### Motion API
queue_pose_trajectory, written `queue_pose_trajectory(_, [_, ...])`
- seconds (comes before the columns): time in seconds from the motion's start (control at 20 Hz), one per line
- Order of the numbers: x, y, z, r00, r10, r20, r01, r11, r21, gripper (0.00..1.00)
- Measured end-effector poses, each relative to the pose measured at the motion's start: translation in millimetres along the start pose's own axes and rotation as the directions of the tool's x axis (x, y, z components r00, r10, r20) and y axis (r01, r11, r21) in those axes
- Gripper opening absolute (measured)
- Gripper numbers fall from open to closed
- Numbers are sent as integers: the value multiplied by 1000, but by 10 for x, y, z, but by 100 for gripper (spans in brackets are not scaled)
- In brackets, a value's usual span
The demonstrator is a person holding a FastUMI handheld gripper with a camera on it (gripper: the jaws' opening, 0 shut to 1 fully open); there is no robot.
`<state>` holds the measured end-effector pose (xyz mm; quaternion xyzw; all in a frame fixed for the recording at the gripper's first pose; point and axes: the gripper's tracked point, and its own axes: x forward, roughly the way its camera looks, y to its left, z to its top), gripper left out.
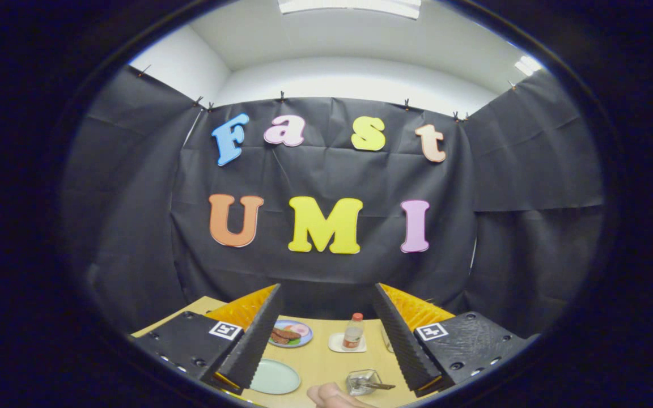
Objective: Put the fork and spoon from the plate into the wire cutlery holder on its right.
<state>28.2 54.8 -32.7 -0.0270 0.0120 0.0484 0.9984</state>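
Jaws: gripper [326, 334] held wide open, nothing gripped
Plate [274, 377]: pale green, seen bare, near left finger
Cutlery holder [363, 381]: right of plate; a utensil handle is seen protruding; judged light, stiff, slippery; best taken mid-handle

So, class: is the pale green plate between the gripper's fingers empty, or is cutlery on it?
Empty: the plate shows bare. Cutlery handles poke out of the wire holder to its right. The gripper is open, holding nothing.
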Motion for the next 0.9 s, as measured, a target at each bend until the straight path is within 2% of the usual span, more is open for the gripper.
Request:
queue_pose_trajectory(0.35, [-126,-226,-56,995,-90,33,90,996,2,96])
queue_pose_trajectory(0.9, [-134,-264,-118,993,-114,26,114,994,4,95])
